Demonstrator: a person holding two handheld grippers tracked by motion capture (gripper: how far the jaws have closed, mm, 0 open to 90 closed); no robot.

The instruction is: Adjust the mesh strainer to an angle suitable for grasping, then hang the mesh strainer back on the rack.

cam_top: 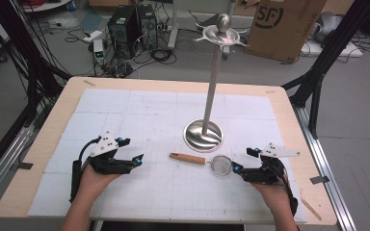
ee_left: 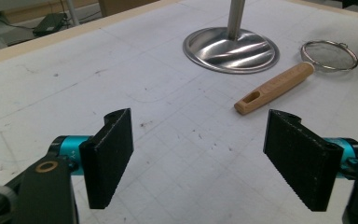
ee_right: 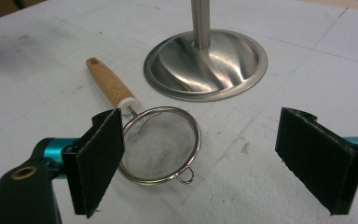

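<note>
Your right gripper (ee_right: 205,158) stands wide open; the strainer (ee_right: 161,144) lies by its nine-o'clock jaw, the steel stand base (ee_right: 205,65) at twelve.

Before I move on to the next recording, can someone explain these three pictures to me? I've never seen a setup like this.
A person sits at a table with a hand-held two-jaw tool in each hand: the left gripper and the right gripper. One camera looks down from above; the other two ride on the grippers and look out between their black jaws. On the table lies a small mesh strainer with a wooden handle, beside a tall metal stand on a round base. Both grippers are open and hold nothing; the right one is nearest the strainer's mesh.
</note>
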